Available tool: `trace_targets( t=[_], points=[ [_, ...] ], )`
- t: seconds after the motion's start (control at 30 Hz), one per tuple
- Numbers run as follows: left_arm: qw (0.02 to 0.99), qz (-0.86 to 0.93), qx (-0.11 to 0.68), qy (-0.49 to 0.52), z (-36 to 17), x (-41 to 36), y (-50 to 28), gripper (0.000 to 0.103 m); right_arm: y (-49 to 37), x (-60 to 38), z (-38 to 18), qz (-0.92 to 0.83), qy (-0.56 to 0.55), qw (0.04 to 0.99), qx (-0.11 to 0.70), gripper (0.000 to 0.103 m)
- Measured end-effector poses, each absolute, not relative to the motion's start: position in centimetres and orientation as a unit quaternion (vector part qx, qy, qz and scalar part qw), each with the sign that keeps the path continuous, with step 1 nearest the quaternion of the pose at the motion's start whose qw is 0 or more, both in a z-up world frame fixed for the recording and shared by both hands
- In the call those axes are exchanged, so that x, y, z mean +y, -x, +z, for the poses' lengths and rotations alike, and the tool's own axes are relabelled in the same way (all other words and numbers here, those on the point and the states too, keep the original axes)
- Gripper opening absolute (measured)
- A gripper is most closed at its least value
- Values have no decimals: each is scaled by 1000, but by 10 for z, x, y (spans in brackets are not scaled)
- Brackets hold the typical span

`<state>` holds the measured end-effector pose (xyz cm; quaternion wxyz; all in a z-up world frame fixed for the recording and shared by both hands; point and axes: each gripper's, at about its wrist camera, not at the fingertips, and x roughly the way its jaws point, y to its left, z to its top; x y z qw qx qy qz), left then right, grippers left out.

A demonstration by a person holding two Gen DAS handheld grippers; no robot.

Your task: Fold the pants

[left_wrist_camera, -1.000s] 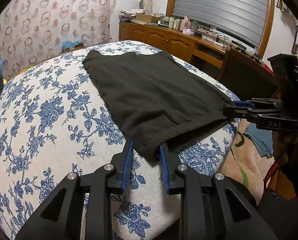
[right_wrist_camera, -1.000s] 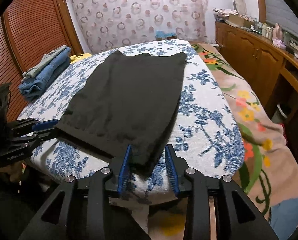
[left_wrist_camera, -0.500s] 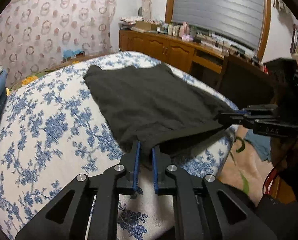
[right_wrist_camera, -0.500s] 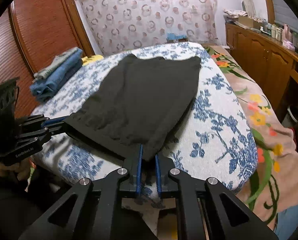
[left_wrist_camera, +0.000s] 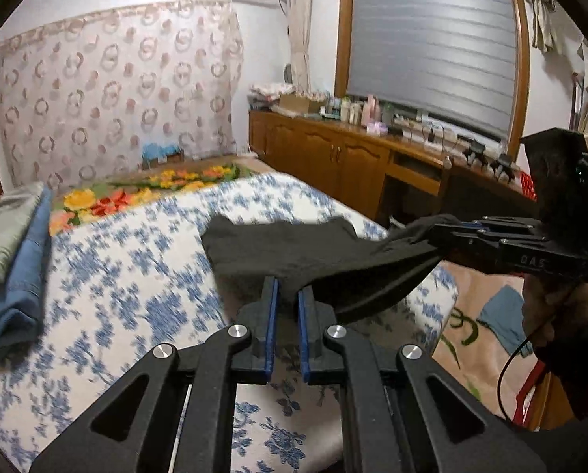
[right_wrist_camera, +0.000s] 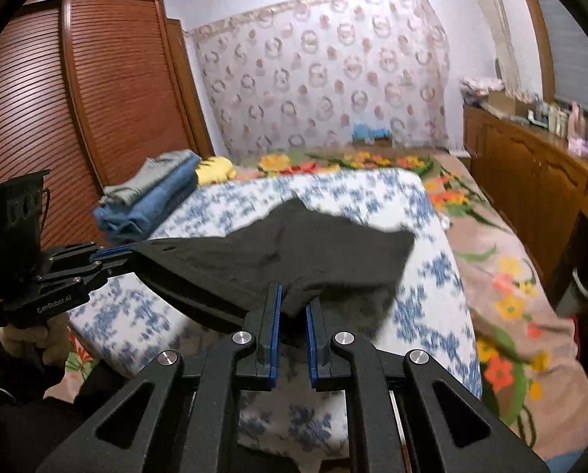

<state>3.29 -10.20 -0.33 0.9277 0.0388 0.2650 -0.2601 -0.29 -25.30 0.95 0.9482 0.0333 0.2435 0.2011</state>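
both tongs are clamped on the black pants: my left tongs pinch one near corner of the cloth, and my right tongs pinch the other, their blue pads pressed together with only fabric between them. from the left view i see the right tongs off to the side with the hem pulled taut between the two grips. the near edge of the pants hangs raised above the bed, while the far end lies on the blue-flowered cover. i see no real containers in play; the nearest thing is the folded stack of clothes at the far left of the bed, grey on top of blue denim. the wooden counter under the window carries bottles and small boxes, too blurred to tell apart.
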Motion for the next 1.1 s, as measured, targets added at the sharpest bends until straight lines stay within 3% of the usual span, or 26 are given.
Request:
trace_targets(
  t=[0.6, 1.1],
  points=[
    [961, -213, 175, -4, 56, -31, -3, 9, -7, -209, 49, 272, 14, 947, 171, 10],
    [941, -192, 277, 14, -17, -16, -67, 9, -91, -201, -4, 284, 0, 919, 272, 10]
  ],
)
